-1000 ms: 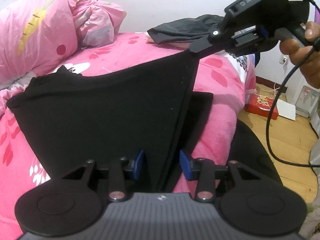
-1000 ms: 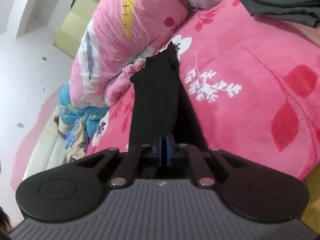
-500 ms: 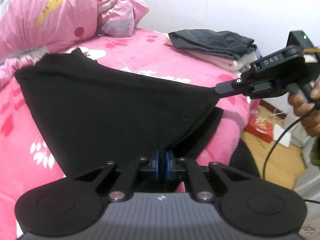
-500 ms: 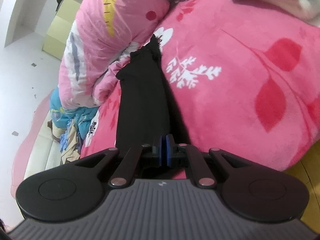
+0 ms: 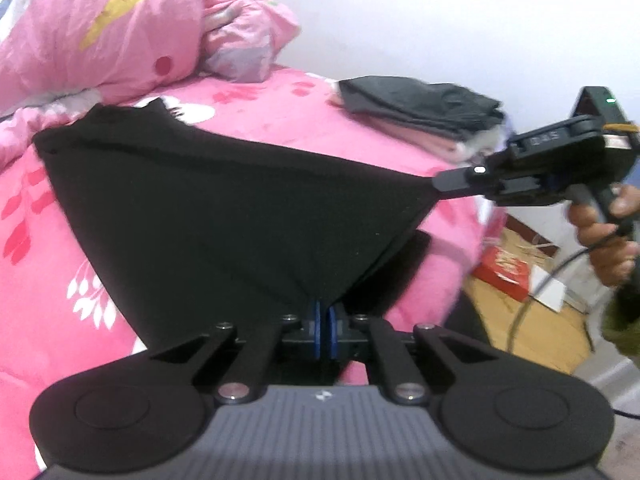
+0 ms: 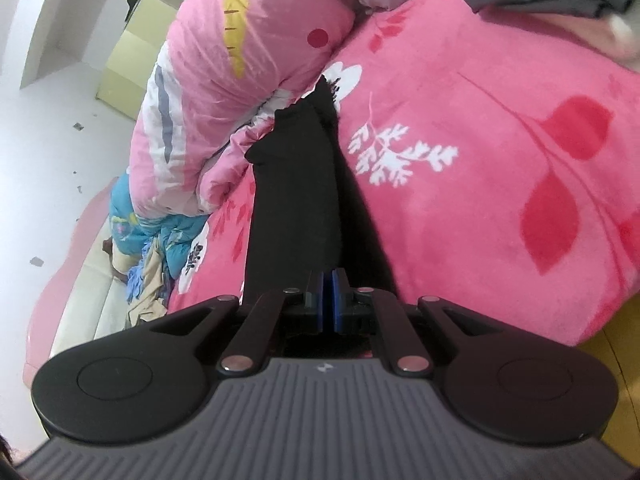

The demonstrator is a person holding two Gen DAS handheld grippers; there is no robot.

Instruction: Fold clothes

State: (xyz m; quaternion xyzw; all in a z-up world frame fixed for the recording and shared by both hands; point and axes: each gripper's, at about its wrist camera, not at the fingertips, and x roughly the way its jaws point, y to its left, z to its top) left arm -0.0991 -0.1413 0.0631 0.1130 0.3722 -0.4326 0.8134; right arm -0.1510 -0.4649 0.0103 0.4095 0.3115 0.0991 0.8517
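Note:
A black garment (image 5: pixel 224 208) hangs stretched above the pink bed (image 5: pixel 280 112). My left gripper (image 5: pixel 324 312) is shut on its near corner, blue pads pinching the cloth. My right gripper (image 5: pixel 438 183) is shut on another corner at the right, held by a hand (image 5: pixel 608 240). In the right wrist view the black garment (image 6: pixel 296 184) runs edge-on from my right gripper (image 6: pixel 330 300) toward the pillows, its far end resting on the pink bed (image 6: pixel 500 152).
Pink pillows (image 5: pixel 104 36) are piled at the bed's head. A stack of folded dark clothes (image 5: pixel 424 108) lies at the far right of the bed. A red box (image 5: pixel 502 272) sits on the wooden floor. Blue bedding (image 6: pixel 160 236) lies beside the bed.
My left gripper has shut on the black garment's near corner and risen a little. The cloth now hangs taut between both grippers. The right gripper stays shut on its corner.

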